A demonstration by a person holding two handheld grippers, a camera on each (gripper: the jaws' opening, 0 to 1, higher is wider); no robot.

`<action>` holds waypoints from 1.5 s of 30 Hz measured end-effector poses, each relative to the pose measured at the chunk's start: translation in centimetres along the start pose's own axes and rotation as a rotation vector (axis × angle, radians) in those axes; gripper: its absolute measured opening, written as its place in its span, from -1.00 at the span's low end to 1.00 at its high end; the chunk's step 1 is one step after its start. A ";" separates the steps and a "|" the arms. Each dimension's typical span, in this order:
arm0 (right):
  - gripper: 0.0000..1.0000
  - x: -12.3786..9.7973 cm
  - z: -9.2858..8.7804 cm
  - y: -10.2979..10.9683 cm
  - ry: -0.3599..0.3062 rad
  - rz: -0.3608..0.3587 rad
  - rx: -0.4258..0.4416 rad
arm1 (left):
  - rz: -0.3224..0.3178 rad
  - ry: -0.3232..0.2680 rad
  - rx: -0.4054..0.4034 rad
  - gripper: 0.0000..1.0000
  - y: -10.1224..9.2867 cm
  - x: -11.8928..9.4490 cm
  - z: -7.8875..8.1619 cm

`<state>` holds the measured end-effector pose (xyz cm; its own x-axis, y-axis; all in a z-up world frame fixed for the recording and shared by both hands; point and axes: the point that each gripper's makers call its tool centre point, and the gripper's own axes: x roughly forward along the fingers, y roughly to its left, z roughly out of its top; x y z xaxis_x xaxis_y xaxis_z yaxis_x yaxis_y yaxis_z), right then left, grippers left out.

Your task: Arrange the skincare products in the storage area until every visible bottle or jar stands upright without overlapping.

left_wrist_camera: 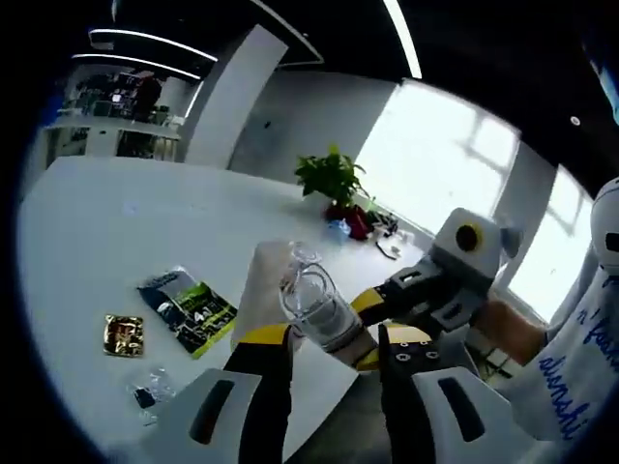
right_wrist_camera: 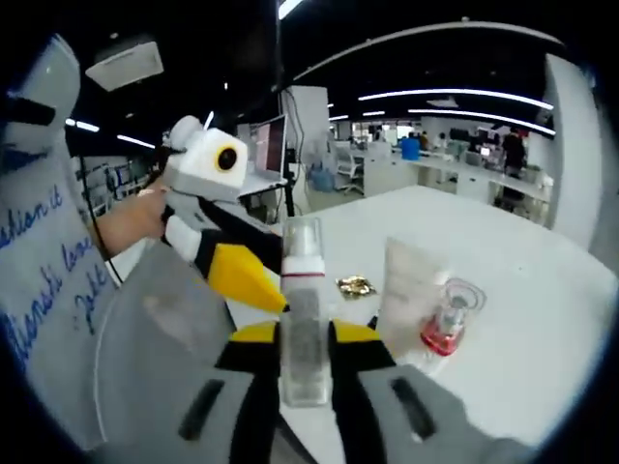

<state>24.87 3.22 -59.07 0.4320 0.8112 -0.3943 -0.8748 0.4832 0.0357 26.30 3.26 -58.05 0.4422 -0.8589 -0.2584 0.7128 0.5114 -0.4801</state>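
1. One big white table, and it's where pretty much everything sits. In the right gripper view it's the same table.
2. One potted green plant at the far edge of the table, with some red stuff and cables beside it that are too small to make out.
3. Two grippers. In the right gripper view, the right gripper is clamped on one tall clear pump bottle, which is upright between the jaws with its clear cap and pinkish collar above them. The left gripper comes in from the left of that view, its yellow tip just beside the bottle.
4. The left gripper in its own view has its jaws on either side of the clear bottle. It looks like it's touching, but honestly I can't tell if it's really squeezing. The right gripper holds the bottle from the right.
5. One white tube standing up on the table, with one small clear jar with red inside right next to it.
6. One dark-and-green sachet pack lying flat.
7. One small gold foil packet near that pack, seen again behind the bottle.
8. One tiny clear wrapper near the table edge.
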 end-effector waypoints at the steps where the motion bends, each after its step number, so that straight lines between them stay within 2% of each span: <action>1: -0.64 0.2 0.0 0.2 -0.002 0.000 0.001 | -0.006 -0.008 -0.013 -0.37 -0.1 0.0 0.1; 8: -0.63 0.9 0.0 0.5 -0.013 -0.025 -0.012 | 0.011 -0.037 -0.065 -0.42 0.3 0.3 0.3; 11: -0.63 0.9 0.1 0.2 -0.003 -0.074 -0.075 | 0.018 -0.042 -0.084 -0.44 0.6 0.3 0.3; 15: -0.63 1.2 0.5 0.2 -0.022 -0.122 -0.102 | 0.025 -0.047 -0.106 -0.49 0.7 0.4 0.1; 19: -0.63 1.4 0.5 -0.1 -0.006 -0.198 -0.176 | 0.049 -0.069 -0.120 -0.51 1.3 0.4 0.4; 25: -0.63 1.8 0.6 -0.1 0.002 -0.270 -0.239 | 0.063 -0.097 -0.127 -0.57 1.6 0.3 0.6; 28: -0.62 2.0 0.4 -0.1 0.020 -0.279 -0.279 | 0.061 -0.100 -0.119 -0.59 1.7 0.2 0.5; 32: -0.60 2.1 0.4 -0.1 0.015 -0.242 -0.262 | 0.037 -0.102 -0.139 -0.63 1.6 -0.1 0.4; 37: -0.54 2.1 0.3 0.3 0.016 -0.187 -0.275 | 0.016 -0.036 -0.015 -0.65 1.6 -0.7 0.2; 38: -0.53 2.1 0.2 0.6 0.009 -0.159 -0.251 | 0.008 -0.032 0.002 -0.65 1.6 -0.8 0.3; 41: -0.55 2.0 0.1 1.1 -0.006 -0.106 -0.217 | -0.034 -0.008 0.085 -0.65 1.2 -1.4 0.5; 42: -0.54 2.0 0.1 1.1 -0.011 -0.102 -0.213 | -0.061 0.021 0.155 -0.65 1.0 -1.6 0.3; 43: -0.54 2.1 0.0 1.3 -0.012 -0.081 -0.208 | -0.067 0.037 0.189 -0.65 0.9 -1.7 0.2; 45: -0.53 2.2 -0.2 1.6 -0.013 -0.056 -0.190 | -0.123 0.065 0.255 -0.65 0.0 -1.9 0.0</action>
<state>24.38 5.69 -60.11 0.4825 0.7897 -0.3790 -0.8746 0.4575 -0.1603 25.43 4.93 -57.54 0.3138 -0.9109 -0.2680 0.8764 0.3865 -0.2874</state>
